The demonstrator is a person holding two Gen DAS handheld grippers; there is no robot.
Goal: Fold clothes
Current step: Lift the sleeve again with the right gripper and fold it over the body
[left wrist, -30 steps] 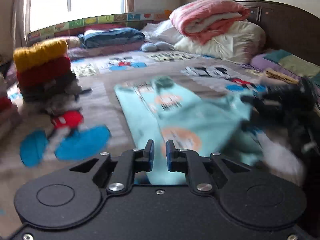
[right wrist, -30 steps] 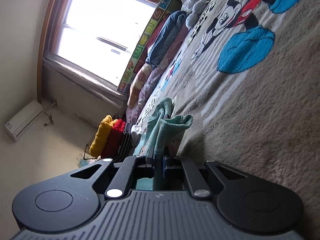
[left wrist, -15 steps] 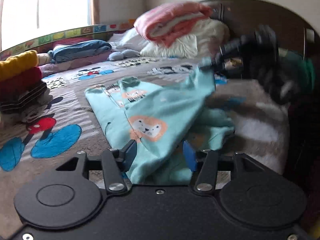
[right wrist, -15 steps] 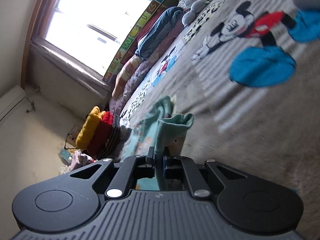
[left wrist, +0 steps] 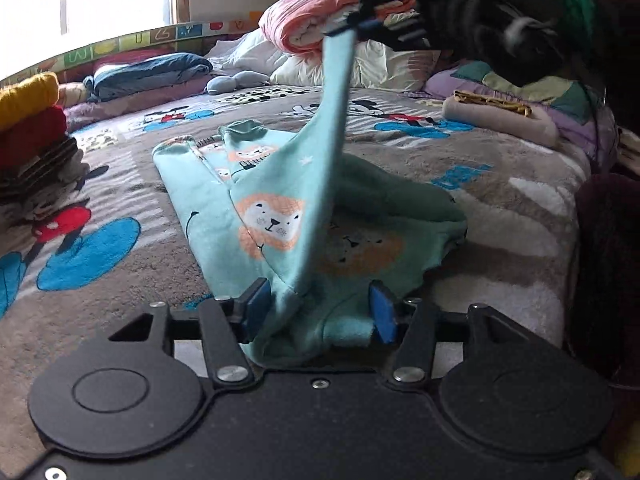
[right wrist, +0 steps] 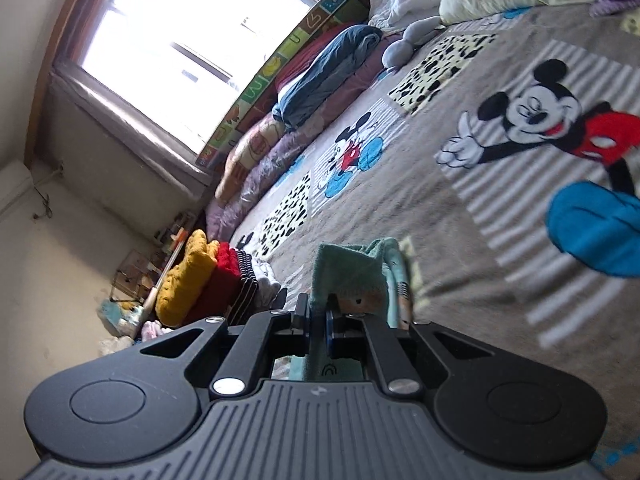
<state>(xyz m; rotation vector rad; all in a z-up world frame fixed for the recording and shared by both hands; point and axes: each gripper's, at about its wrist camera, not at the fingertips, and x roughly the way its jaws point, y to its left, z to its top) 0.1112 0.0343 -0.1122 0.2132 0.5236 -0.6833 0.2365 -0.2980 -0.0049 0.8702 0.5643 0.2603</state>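
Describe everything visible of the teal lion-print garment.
The teal lion-print garment looks like soft knit, with orange-and-white lion faces. Most lies partly folded on the Mickey Mouse blanket. The right gripper is shut on one edge, lifting it taut. Its near hem sits between the open left gripper fingers.

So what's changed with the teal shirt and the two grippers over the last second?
The left gripper went from nearly shut to open, its fingers now straddling the near hem of the teal shirt. The right gripper stayed shut on a corner and lifted it high, pulling the fabric taut. The folded stack stayed put.
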